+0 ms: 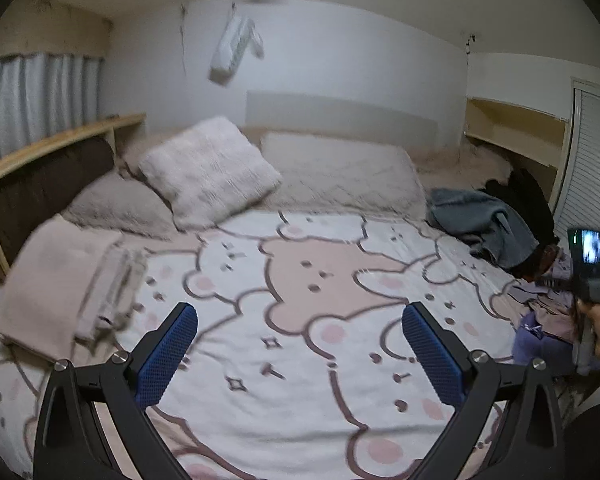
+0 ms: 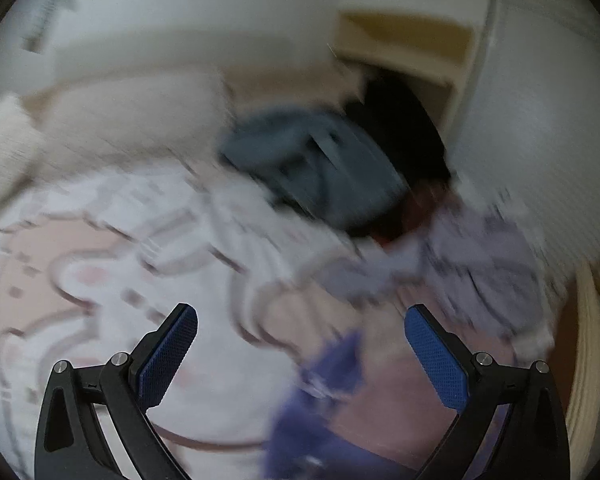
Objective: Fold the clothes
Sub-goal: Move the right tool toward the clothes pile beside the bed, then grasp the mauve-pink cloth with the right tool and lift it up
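1. Left gripper (image 1: pixel 300 344): jaws wide, holding nothing, over the bedspread (image 1: pixel 300 360).
2. Right gripper (image 2: pixel 300 344): jaws wide, holding nothing.
3. Unfolded clothes (image 1: pixel 540 296): heaped at 3 o'clock.
4. Folded stack (image 1: pixel 68 284): at 9 o'clock.

Bed (image 1: pixel 300 360) spread with a bear-print cover. Lay on it: folded pink stack (image 1: pixel 60 280) at nine o'clock, pillows (image 1: pixel 208 168) at twelve, grey garment (image 1: pixel 480 220) at two, purple clothes (image 1: pixel 540 320) at three.
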A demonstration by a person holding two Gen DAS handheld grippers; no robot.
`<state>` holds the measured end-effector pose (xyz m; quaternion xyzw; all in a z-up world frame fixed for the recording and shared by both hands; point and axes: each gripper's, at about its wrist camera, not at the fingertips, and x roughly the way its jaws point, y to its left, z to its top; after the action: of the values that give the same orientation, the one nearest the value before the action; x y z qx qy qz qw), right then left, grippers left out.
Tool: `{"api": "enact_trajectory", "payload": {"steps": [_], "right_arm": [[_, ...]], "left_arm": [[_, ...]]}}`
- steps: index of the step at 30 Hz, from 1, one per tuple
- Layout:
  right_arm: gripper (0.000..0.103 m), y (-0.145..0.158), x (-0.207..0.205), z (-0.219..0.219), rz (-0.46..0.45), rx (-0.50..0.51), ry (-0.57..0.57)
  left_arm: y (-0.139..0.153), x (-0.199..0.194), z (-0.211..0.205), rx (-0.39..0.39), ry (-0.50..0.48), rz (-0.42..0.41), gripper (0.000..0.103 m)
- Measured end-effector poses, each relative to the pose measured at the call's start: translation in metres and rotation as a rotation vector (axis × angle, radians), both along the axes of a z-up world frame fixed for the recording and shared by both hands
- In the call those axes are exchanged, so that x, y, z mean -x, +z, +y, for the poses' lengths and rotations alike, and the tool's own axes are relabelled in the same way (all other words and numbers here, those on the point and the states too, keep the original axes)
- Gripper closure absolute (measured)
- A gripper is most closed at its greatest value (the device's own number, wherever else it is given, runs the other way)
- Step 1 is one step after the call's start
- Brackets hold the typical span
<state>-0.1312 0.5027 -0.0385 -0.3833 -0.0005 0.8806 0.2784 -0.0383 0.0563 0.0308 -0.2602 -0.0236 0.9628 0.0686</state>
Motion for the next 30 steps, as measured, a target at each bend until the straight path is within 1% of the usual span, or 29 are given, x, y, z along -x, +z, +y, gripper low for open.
{"api": "enact_trajectory", "payload": {"steps": [4,6,11,15,18,19,20,21,23,24,26,30], "right_arm": [[0.000,-0.021,-0.038,0.043,-0.090,0.072,-0.025],[0.000,-0.030,-0.057,0.057,-0.148,0.070,-0.013],[0.000,-0.050,-0.093,0.053,-0.259,-0.024,0.040],[0.000,-0.071,-0.104,0.048,-0.286,-0.090,0.058],[0.000,-0.083,-0.099,0.046,-0.298,-0.159,0.059],[0.002,-0.086,-0.097,0.046,-0.301,-0.184,0.056],[0.007,-0.086,-0.093,0.051,-0.301,-0.186,0.043],[0.020,-0.085,-0.089,0.055,-0.300,-0.187,0.030],[0.031,-0.079,-0.084,0.067,-0.270,-0.126,-0.002],[0.033,-0.075,-0.082,0.073,-0.254,-0.094,-0.013],[0.041,-0.070,-0.080,0.077,-0.235,-0.043,-0.021],[0.045,-0.062,-0.081,0.074,-0.215,0.027,-0.010]], "left_arm": [[-0.010,0.008,0.008,-0.010,-0.018,-0.046,0.000],[-0.015,0.008,0.013,-0.004,-0.027,-0.059,0.000],[-0.021,0.003,0.022,0.038,-0.041,-0.048,0.000],[-0.023,-0.001,0.028,0.092,-0.055,-0.030,0.000],[-0.023,-0.001,0.028,0.094,-0.058,-0.038,0.000],[-0.024,0.000,0.026,0.091,-0.055,-0.043,0.000],[-0.024,0.001,0.025,0.087,-0.050,-0.048,0.000],[-0.025,0.002,0.023,0.083,-0.042,-0.052,0.000],[-0.026,0.004,0.019,0.071,-0.026,-0.060,0.000],[-0.027,0.004,0.017,0.065,-0.022,-0.064,0.000],[-0.028,0.005,0.015,0.053,-0.016,-0.068,0.000],[-0.031,0.006,0.013,0.039,-0.016,-0.077,0.000]]}}
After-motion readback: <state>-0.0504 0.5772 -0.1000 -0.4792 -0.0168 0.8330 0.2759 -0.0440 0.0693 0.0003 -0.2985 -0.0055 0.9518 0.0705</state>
